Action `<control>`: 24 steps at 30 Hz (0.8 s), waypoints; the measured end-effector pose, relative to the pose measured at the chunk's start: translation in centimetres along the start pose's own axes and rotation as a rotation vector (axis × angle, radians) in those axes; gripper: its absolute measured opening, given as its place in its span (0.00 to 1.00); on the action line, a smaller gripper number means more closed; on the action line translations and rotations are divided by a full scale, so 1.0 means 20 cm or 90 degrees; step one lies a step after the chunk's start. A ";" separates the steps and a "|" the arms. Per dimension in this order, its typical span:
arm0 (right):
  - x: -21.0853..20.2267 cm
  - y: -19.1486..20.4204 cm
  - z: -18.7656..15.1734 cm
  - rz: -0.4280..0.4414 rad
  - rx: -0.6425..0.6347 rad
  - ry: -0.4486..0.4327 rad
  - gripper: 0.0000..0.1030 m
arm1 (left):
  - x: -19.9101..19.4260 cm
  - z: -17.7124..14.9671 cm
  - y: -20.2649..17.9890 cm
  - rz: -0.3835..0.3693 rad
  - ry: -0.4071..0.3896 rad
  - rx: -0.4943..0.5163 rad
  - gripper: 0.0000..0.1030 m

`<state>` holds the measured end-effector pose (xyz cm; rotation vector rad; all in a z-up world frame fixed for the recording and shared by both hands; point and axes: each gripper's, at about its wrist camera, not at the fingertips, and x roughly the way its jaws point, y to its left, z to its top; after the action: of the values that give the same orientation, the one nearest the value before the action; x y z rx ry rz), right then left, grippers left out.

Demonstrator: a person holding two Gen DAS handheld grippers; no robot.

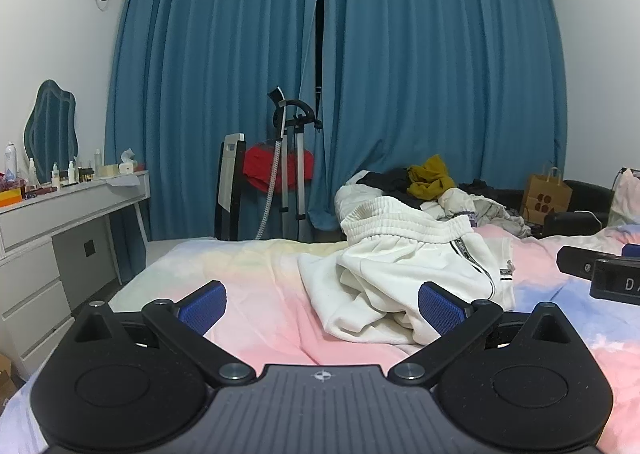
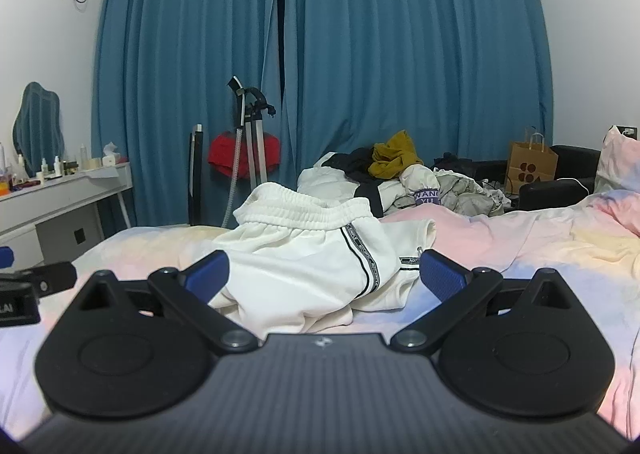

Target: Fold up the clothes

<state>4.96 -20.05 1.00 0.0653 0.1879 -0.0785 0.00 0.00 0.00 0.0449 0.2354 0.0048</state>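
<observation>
A crumpled pair of white trousers [image 1: 404, 266] [image 2: 316, 254], with an elastic waistband and a black side stripe, lies on the pastel bedspread [image 1: 256, 294] [image 2: 520, 254]. My left gripper [image 1: 322, 306] hovers low over the bed, open, its blue pads wide apart; the trousers lie just ahead and to its right, untouched. My right gripper [image 2: 325, 278] is open too, and the near edge of the trousers shows between its spread fingers without contact. Each gripper's black body shows at the edge of the other's view: the right one [image 1: 600, 270], the left one [image 2: 32, 286].
A heap of other clothes [image 1: 432, 185] [image 2: 400, 173], with a mustard garment on top, lies at the bed's far side. A white dressing table [image 1: 60, 213] with bottles stands left. A garment steamer [image 1: 290, 157], a chair, blue curtains and a paper bag [image 1: 546, 193] line the back.
</observation>
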 end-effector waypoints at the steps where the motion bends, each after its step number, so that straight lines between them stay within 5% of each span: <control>1: 0.00 0.01 0.00 0.000 0.000 -0.001 1.00 | 0.00 0.00 0.00 0.000 0.001 -0.001 1.00; 24: 0.01 0.00 -0.02 0.008 0.010 0.007 1.00 | -0.01 -0.03 0.02 -0.019 0.016 -0.016 1.00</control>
<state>5.00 -20.00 0.59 0.0833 0.1975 -0.0667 -0.26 0.34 -0.45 0.0171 0.2611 -0.0214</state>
